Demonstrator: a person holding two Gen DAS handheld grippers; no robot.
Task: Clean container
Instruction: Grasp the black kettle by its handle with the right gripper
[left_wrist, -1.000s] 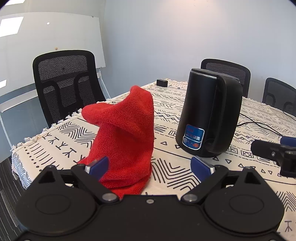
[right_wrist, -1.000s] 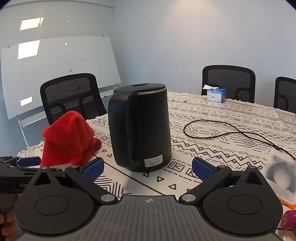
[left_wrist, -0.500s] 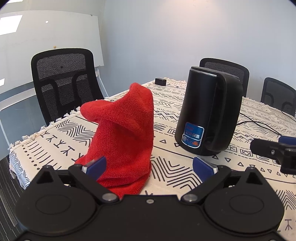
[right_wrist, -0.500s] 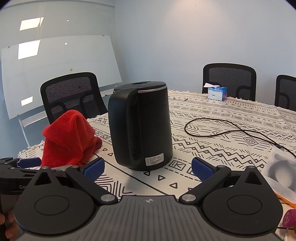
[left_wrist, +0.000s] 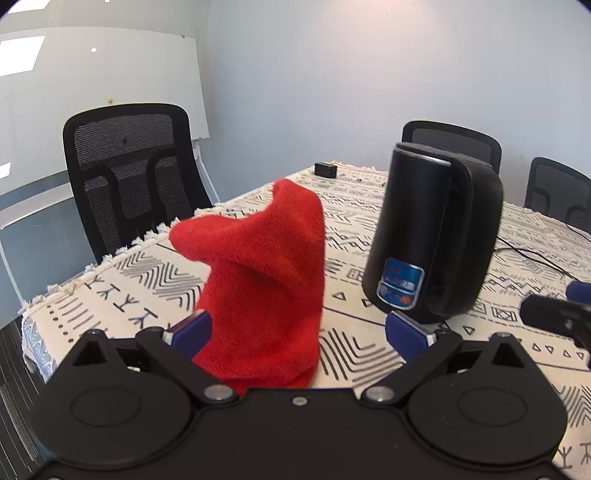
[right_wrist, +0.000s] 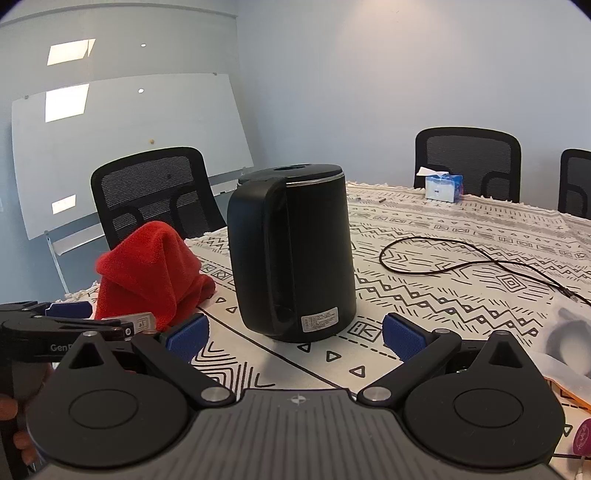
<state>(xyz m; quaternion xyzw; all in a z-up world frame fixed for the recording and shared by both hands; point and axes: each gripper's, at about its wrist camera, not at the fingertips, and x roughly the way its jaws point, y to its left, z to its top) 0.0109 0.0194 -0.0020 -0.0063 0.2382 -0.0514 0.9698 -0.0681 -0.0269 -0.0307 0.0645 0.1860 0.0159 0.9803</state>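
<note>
Closing in on the red cloth (left_wrist: 258, 284), our left gripper (left_wrist: 299, 332) now has its spread fingers flanking it, while our right gripper (right_wrist: 293, 338), fingers spread and empty, faces the upright black kettle (right_wrist: 295, 254) on the bench (right_wrist: 461, 295), cleaning not yet begun.

My left tongs (left_wrist: 297, 330) stand wide open, and the red cloth (left_wrist: 258, 284) rises in a peaked heap between their blue pads (left_wrist: 190, 328), close to the left one. The black kettle (left_wrist: 432, 236) stands upright on the patterned counter (left_wrist: 122, 288) to the right of the cloth, its handle turned right. My right tongs (left_wrist: 561, 314) poke in at the right edge.
</note>
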